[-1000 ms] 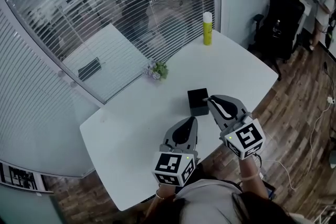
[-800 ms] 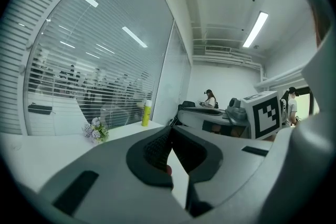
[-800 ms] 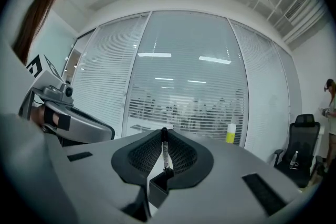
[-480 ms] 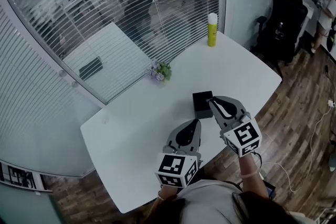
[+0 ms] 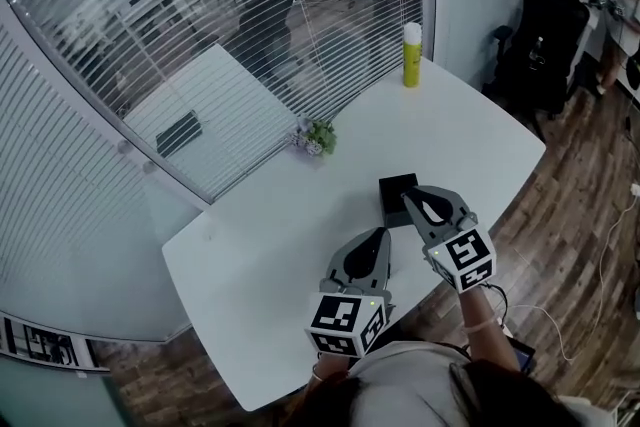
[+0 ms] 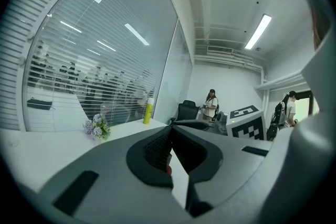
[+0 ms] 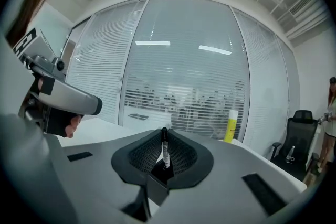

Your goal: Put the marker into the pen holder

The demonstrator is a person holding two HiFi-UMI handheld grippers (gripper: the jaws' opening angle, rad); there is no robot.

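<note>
On the white table (image 5: 280,215) stands a black square pen holder (image 5: 395,193). My right gripper (image 5: 408,199) is at the holder's right edge, shut on a black marker (image 7: 165,145). The marker stands upright between the jaws, and its lower end is at the holder's dark opening (image 7: 157,180). In the head view the marker is hidden by the gripper. My left gripper (image 5: 379,235) hovers nearer the table's front edge, left of the holder, with its jaws (image 6: 171,129) shut. A small reddish spot shows between them, and I cannot tell what it is.
A yellow bottle (image 5: 411,54) stands at the table's far corner. A small bunch of flowers (image 5: 316,137) lies by the glass wall with blinds. A black office chair (image 5: 535,50) stands on the wooden floor to the right, with people (image 6: 211,105) beyond it.
The head view has drifted a little, so the table sits slightly further right. Both grippers keep about the same places beside the pen holder.
</note>
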